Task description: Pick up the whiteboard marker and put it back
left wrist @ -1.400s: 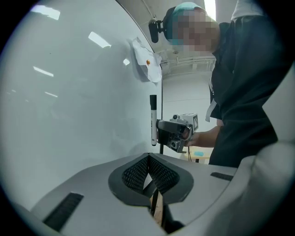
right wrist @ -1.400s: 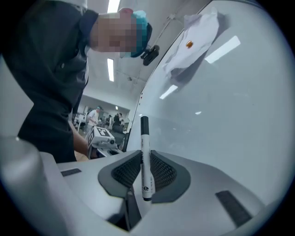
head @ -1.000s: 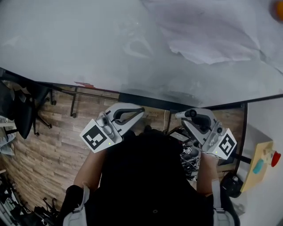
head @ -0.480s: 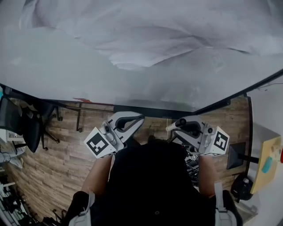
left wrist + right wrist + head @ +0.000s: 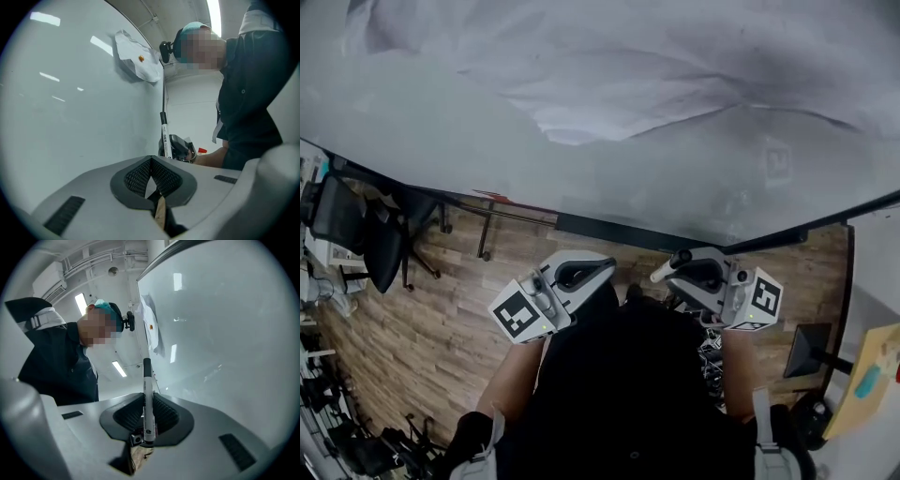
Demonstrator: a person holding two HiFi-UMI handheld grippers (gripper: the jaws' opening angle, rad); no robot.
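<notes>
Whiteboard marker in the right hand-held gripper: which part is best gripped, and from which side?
Grip the whiteboard marker on its straight white barrel near the rear end, coming from behind that end, jaws closing across its width. The right hand-held gripper holds it so: barrel lying along the jaws, dark end sticking out free.

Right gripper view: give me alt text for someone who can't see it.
The right gripper clamps a whiteboard marker upright between its jaws, with the marker's dark end pointing away from the camera. A glossy whiteboard fills the right side, and a person in a dark top stands at the left.
</notes>
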